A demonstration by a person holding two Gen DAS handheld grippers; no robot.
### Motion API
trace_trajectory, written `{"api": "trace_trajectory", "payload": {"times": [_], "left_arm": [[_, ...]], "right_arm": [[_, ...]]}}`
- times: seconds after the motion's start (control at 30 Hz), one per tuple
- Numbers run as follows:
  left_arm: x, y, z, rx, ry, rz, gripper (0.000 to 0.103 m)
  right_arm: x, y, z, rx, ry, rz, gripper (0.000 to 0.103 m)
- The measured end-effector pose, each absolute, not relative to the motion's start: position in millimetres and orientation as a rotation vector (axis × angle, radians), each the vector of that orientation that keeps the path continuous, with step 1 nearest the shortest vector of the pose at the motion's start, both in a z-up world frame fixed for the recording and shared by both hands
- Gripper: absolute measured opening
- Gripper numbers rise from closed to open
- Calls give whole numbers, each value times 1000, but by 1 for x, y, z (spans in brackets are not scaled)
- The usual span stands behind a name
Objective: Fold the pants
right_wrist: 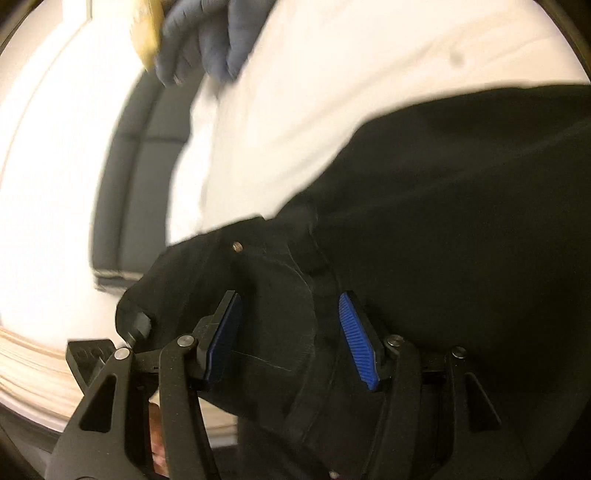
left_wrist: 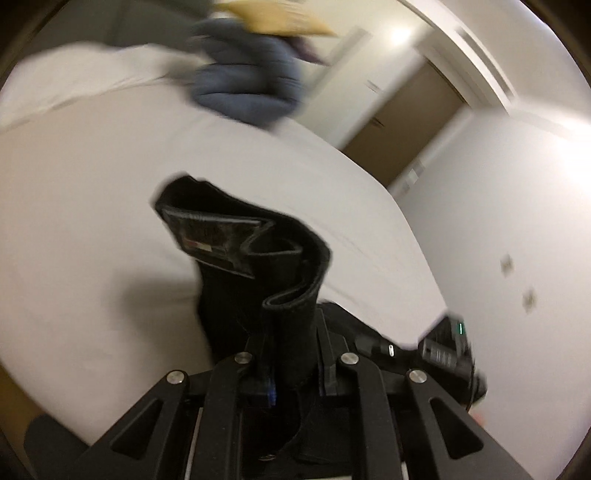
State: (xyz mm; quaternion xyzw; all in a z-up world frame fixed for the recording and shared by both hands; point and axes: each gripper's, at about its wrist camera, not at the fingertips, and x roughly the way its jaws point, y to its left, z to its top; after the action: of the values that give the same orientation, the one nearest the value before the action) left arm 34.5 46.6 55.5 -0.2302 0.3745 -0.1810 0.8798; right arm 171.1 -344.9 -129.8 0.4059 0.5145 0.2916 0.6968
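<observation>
The black pants (left_wrist: 236, 236) hang bunched from my left gripper (left_wrist: 290, 332), which is shut on the waistband and holds it above the white bed (left_wrist: 92, 184). A label shows inside the raised waistband. In the right wrist view the rest of the pants (right_wrist: 443, 221) spreads across the bed (right_wrist: 332, 74) to the right. My right gripper (right_wrist: 290, 332) stands open low over the pants near a small metal button. Black fabric lies between its blue pads (right_wrist: 358, 343), and they do not press on it.
A pile of blue-grey clothing (left_wrist: 247, 85) with a tan item (left_wrist: 280, 16) on it sits at the bed's far end, also seen as blue-grey clothing (right_wrist: 207, 37). A brown door (left_wrist: 399, 122) and white walls lie beyond. A black device with a green light (left_wrist: 450, 347) is at lower right.
</observation>
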Motion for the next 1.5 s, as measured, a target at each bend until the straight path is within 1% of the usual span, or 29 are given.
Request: {"api": "trace_trajectory", "payload": {"times": [0.13,0.17,0.2,0.3,0.37,0.4,0.5,0.57,0.6,0.63,0.67,0.73,0.83,0.93,1.03,1.1,1.13,1.17,1.2,1.23,1.3,1.33,1.37,1.4,1.5], "left_arm": [[34,-36,61,-310,806,-499,14],[32,-61,57,-262,822,-538,14],[30,-78,55,-228,834,-564,14],[23,-125,36,-152,897,-641,14],[20,-147,23,-113,936,-659,14],[19,-155,18,-93,948,-660,14],[16,-170,7,-49,980,-654,14],[14,-173,7,-32,978,-646,14],[16,-176,9,-17,972,-642,14],[16,-179,10,2,967,-640,14],[18,-182,12,27,960,-636,14],[17,-192,13,83,944,-624,14],[13,-203,11,157,922,-613,15],[6,-217,7,233,905,-602,15],[6,-219,5,243,903,-596,15],[2,-226,1,273,897,-594,15],[1,-228,0,286,896,-594,15],[-1,-230,-2,301,893,-592,15],[-10,-232,-3,310,889,-590,15],[-11,-234,-4,320,884,-588,15],[-14,-241,-5,328,884,-588,15],[-16,-239,-4,327,885,-589,15],[-17,-241,-4,330,885,-593,15],[-17,-244,-4,335,884,-597,15],[-20,-253,-2,351,870,-611,15]], "right_arm": [[163,-389,-130,1033,1110,695,55],[159,-403,-131,1064,1096,699,57],[155,-417,-132,1097,1078,702,61],[144,-451,-134,1149,1029,690,68],[132,-465,-135,1154,996,672,70],[129,-472,-136,1152,990,658,72],[120,-487,-140,1185,963,658,73],[117,-510,-141,1220,931,658,73],[117,-516,-142,1223,925,646,75],[118,-522,-143,1199,936,620,76],[119,-525,-145,1142,988,580,77],[118,-518,-149,1077,1058,584,77],[118,-510,-139,1014,1055,603,77],[121,-505,-123,883,1071,575,77],[116,-515,-113,891,1067,596,77],[115,-516,-107,842,1081,586,77],[112,-511,-104,808,1095,579,76],[112,-505,-102,771,1113,581,72],[112,-502,-103,759,1119,587,61],[111,-500,-105,749,1125,592,55],[107,-505,-114,739,1142,578,31],[105,-507,-118,747,1143,571,27],[106,-510,-121,767,1139,568,18],[109,-511,-121,780,1130,565,13],[99,-518,-122,781,1091,548,12]]}}
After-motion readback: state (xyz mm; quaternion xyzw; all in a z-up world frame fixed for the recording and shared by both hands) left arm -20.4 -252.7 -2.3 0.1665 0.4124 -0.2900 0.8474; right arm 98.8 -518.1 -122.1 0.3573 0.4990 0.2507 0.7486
